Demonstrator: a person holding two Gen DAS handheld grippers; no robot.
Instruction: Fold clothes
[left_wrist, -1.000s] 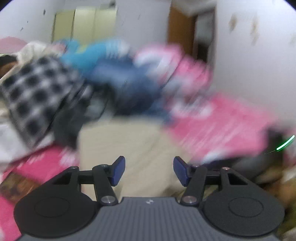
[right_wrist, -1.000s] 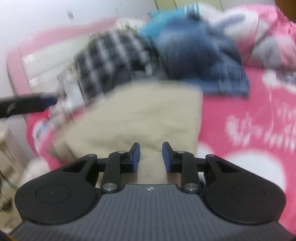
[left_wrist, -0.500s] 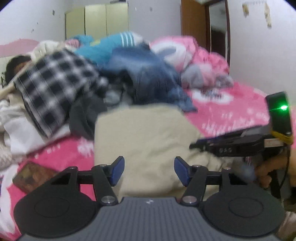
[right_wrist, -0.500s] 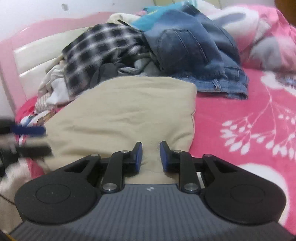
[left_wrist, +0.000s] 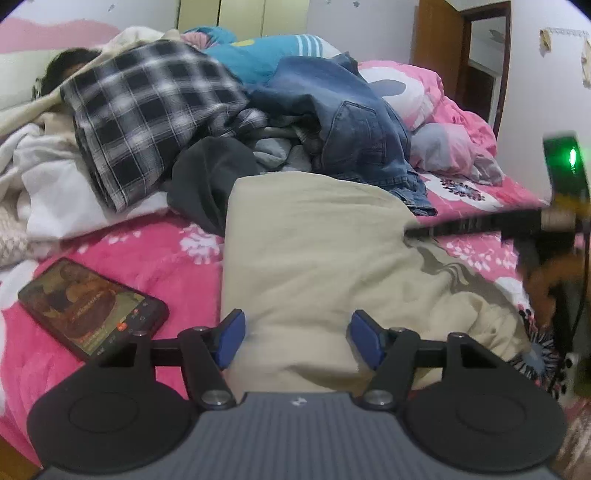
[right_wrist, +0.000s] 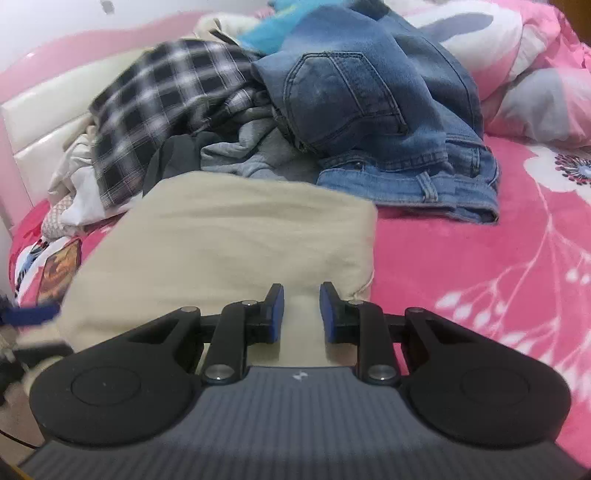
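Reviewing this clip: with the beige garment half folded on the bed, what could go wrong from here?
The phone lies face up on the pink bedspread right beside the beige garment; a sweep of cloth or the open left gripper could knock or bury it. The unfolded pile, jeans and dark grey garment, touches the garment's far edge, so another fold might snag them. The right gripper looks open, so its corner could slump.

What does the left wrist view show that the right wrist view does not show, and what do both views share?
Only the left wrist view shows the brown wooden door, the pale yellow wardrobe and the right gripper's green light. Only the right wrist view shows the padded cream headboard panel. Both show the folded beige garment, the blue denim jeans, the black-and-white checked shirt and the black phone with a lit screen.
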